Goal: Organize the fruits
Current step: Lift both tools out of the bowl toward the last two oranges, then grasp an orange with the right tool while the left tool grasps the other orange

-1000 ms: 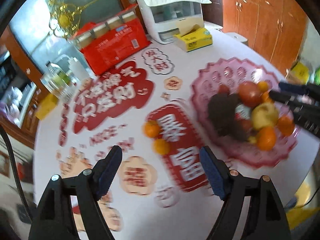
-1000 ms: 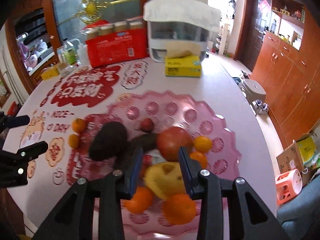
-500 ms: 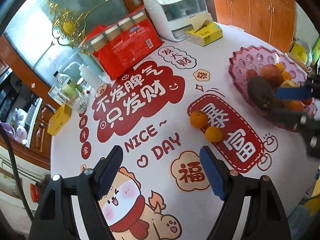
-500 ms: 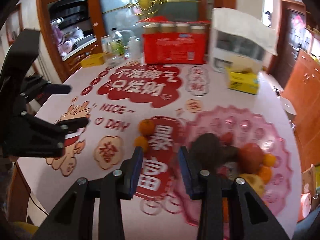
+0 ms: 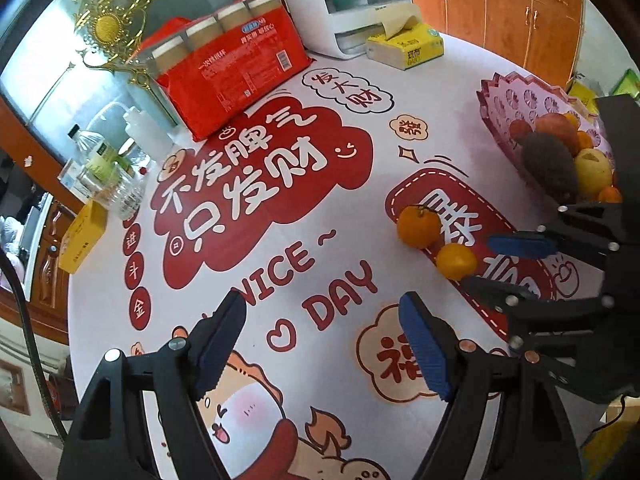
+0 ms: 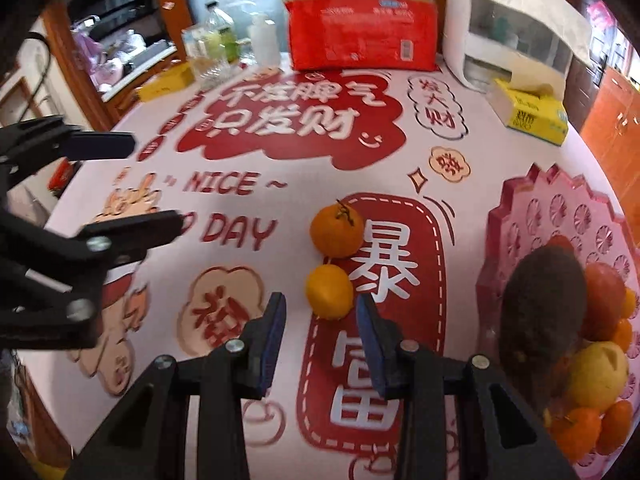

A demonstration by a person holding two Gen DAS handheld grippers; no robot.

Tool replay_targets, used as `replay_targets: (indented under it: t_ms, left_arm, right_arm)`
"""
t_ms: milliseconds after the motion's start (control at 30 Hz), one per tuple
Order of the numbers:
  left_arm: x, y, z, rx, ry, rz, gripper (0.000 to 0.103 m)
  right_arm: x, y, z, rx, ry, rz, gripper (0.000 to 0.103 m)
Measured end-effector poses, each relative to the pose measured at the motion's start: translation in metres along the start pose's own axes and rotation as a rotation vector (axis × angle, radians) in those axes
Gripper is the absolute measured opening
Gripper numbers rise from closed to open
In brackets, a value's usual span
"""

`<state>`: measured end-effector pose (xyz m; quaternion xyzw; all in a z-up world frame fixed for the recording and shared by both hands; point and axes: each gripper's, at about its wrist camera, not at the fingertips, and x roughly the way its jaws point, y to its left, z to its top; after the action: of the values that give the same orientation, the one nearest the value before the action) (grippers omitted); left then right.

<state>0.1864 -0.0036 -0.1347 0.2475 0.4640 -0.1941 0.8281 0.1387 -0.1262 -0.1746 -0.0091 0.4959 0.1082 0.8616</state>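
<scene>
Two small oranges lie loose on the printed tablecloth: the near orange [image 6: 329, 291] and the far orange with a stem [image 6: 337, 232]; both also show in the left wrist view, the near one [image 5: 456, 261] and the far one [image 5: 418, 226]. A pink fruit tray [image 6: 520, 208] at the right holds several fruits, among them a dark brown one [image 6: 540, 300] and a yellow one [image 6: 598, 374]. My right gripper [image 6: 320, 312] is open and empty, its fingers just short of the near orange. My left gripper [image 5: 322, 320] is open and empty over the tablecloth, left of the oranges.
A red pack of paper cups [image 6: 362, 32], a white appliance [image 6: 512, 28] and a yellow tissue box [image 6: 530, 114] stand at the back. Bottles [image 6: 216, 36] and a yellow box [image 5: 82, 236] are at the back left. The table edge runs near my left gripper.
My right gripper has swung left from above the tray to the two loose oranges and come close to the near one. My left gripper has drawn back to the left. Both stayed open.
</scene>
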Motion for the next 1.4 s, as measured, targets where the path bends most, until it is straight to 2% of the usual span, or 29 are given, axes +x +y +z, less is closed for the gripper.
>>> replay_targets:
  t_ms: [133, 200, 333, 500, 633, 733, 800, 967, 1033, 1100, 1167, 1400]
  left_arm:
    - [0.008, 0.005, 0.004, -0.001, -0.002, -0.02, 0.078]
    - [0.012, 0.006, 0.007, -0.007, -0.003, -0.031, 0.078]
    - [0.018, 0.005, 0.011, -0.018, -0.002, -0.05, 0.077]
    - [0.022, 0.001, 0.017, -0.037, -0.008, -0.074, 0.077]
    - [0.024, 0.0, 0.025, -0.084, -0.011, -0.109, 0.077]
    - [0.03, -0.003, 0.032, -0.113, -0.007, -0.137, 0.076]
    - [0.038, -0.009, 0.037, -0.12, 0.003, -0.141, 0.072]
    - [0.06, -0.019, 0.047, -0.159, 0.034, -0.189, 0.067]
    - [0.07, -0.024, 0.05, -0.166, 0.048, -0.196, 0.063]
    - [0.079, -0.027, 0.051, -0.175, 0.068, -0.204, 0.053]
    - [0.084, -0.029, 0.054, -0.19, 0.068, -0.234, 0.051]
    - [0.09, -0.04, 0.061, -0.187, 0.061, -0.266, 0.047]
  right_arm:
    - [0.02, -0.001, 0.002, 0.009, 0.03, -0.018, 0.035]
    - [0.026, -0.002, 0.002, 0.012, 0.044, -0.019, 0.03]
    - [0.024, -0.004, 0.001, 0.02, 0.033, -0.009, 0.028]
    - [-0.001, -0.005, 0.002, 0.034, -0.02, -0.017, 0.028]
    - [-0.03, -0.009, 0.002, 0.038, -0.087, -0.017, 0.028]
    - [-0.04, -0.017, 0.003, 0.048, -0.104, -0.033, 0.028]
    - [-0.044, -0.023, 0.004, 0.064, -0.111, -0.038, 0.028]
    - [-0.05, -0.04, 0.005, 0.096, -0.128, -0.06, 0.028]
    - [-0.049, -0.045, 0.005, 0.1, -0.124, -0.061, 0.028]
    - [-0.047, -0.048, 0.005, 0.101, -0.12, -0.063, 0.028]
    - [-0.046, -0.051, 0.006, 0.104, -0.118, -0.065, 0.028]
    - [-0.044, -0.052, 0.006, 0.095, -0.122, -0.06, 0.028]
